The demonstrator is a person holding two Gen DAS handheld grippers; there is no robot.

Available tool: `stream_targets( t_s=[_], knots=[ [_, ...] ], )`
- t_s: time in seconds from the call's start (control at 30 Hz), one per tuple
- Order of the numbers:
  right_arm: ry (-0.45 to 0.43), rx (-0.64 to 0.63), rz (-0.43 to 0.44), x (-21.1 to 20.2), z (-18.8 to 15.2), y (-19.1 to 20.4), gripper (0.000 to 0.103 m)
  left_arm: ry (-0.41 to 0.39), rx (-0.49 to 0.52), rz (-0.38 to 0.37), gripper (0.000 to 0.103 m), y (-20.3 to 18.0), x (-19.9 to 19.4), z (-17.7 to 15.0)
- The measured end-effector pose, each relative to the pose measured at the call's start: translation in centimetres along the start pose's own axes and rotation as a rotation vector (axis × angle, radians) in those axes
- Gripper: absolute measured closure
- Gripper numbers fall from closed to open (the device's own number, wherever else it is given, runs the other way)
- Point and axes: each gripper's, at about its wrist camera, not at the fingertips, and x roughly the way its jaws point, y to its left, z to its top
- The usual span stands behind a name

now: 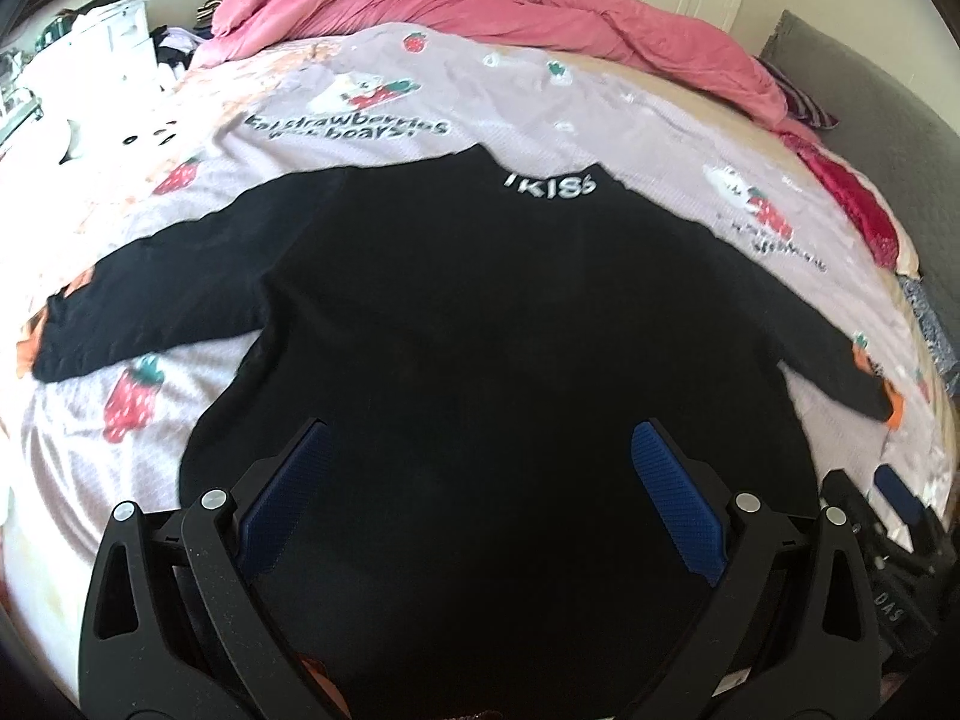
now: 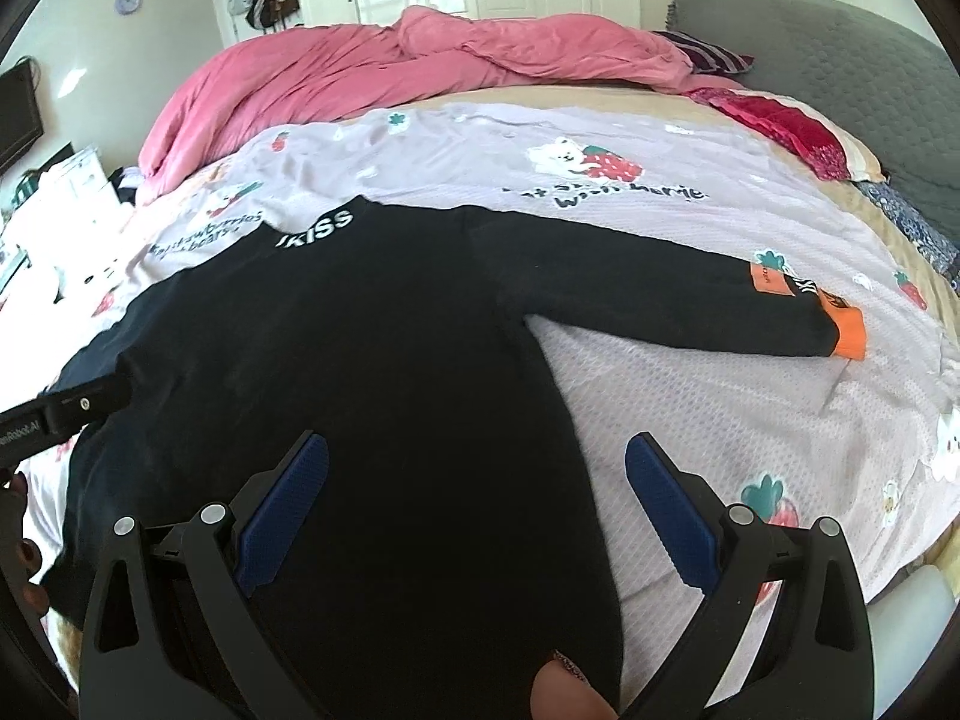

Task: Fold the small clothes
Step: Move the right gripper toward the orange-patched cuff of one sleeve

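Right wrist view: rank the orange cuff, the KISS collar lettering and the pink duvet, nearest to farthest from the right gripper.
From the right gripper:
1. Orange cuff, right, on the sleeve end.
2. KISS lettering, left, at the collar.
3. Pink duvet, bunched across the far bed.

White block letters reading "KISS" stand on the collar of the black long-sleeved sweater (image 1: 480,324), straight ahead of the left gripper's fingers and ahead-left of the right gripper's. The pale lilac bedsheet printed with bears and strawberries (image 1: 336,180) carries dark script beyond the collar that reads roughly "Eat strawberries with bears!"; the same line repeats ahead-right of the right fingers, only partly legible. The orange patch (image 2: 768,279) near the sweater's right cuff bears small lettering too blurred to read. At the right view's left edge, the black body of the left gripper (image 2: 36,426) shows white print, seemingly ending "Robot.AI".
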Motion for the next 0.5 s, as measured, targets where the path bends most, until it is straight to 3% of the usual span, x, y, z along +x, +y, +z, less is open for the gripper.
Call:
stream_targets(
  t_s=[0.27, 0.4, 0.5],
  knots=[
    [-0.006, 0.07, 0.003, 0.8, 1.5, -2.7, 0.004, -0.016, 0.03, -0.037, 0.009, -2.7, 1.5, 2.9],
    [0.014, 0.103, -0.008, 1.5, 1.9, -3.8, 0.004, 0.018, 0.01, -0.072, 0.009, -3.3, 2.8, 4.3],
    [0.022, 0.116, -0.009, 2.0, 2.0, -4.7, 0.004, -0.012, 0.014, -0.067, 0.009, -4.1, 3.0, 5.4]
  ],
)
